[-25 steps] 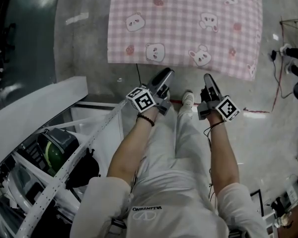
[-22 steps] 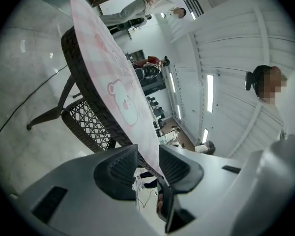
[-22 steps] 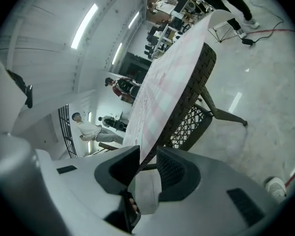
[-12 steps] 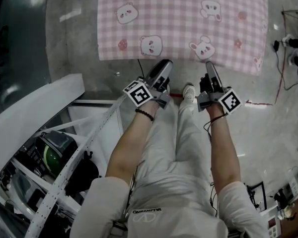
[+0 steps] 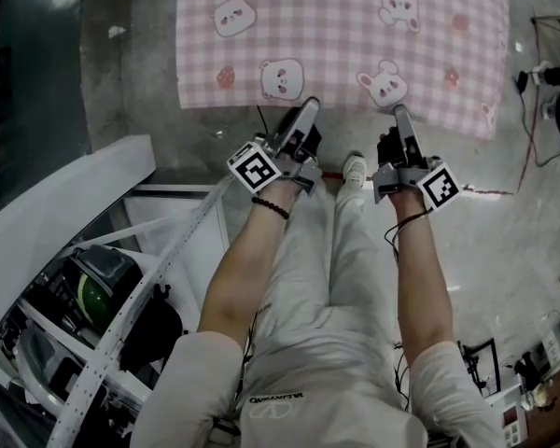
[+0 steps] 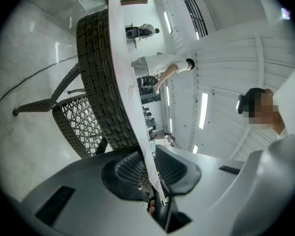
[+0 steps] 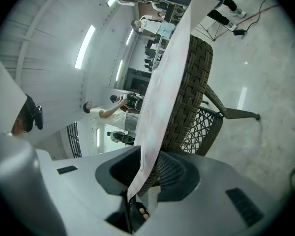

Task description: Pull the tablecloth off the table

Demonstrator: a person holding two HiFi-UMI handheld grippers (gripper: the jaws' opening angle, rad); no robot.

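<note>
Tablecloth [image 5: 341, 35] edge lies between the parted fingers of left gripper [image 5: 308, 108] and right gripper [image 5: 399, 115]; shirt [image 5: 289, 376] reads VALENTINO.

My left claw [image 6: 148, 167] has its 2 jaws apart, one on either side of the pale tablecloth [image 6: 122, 77], whose thin edge runs down between them. The woven wicker worktop rim [image 6: 99, 82] lies against the cloth and reaches into the gap. A dark leg [image 6: 44, 102] angles down to the grey floor [image 6: 24, 146].

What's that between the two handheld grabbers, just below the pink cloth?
In the head view: the person's white shoe on grey floor, between the left gripper and right gripper, both reaching the tablecloth.
</note>
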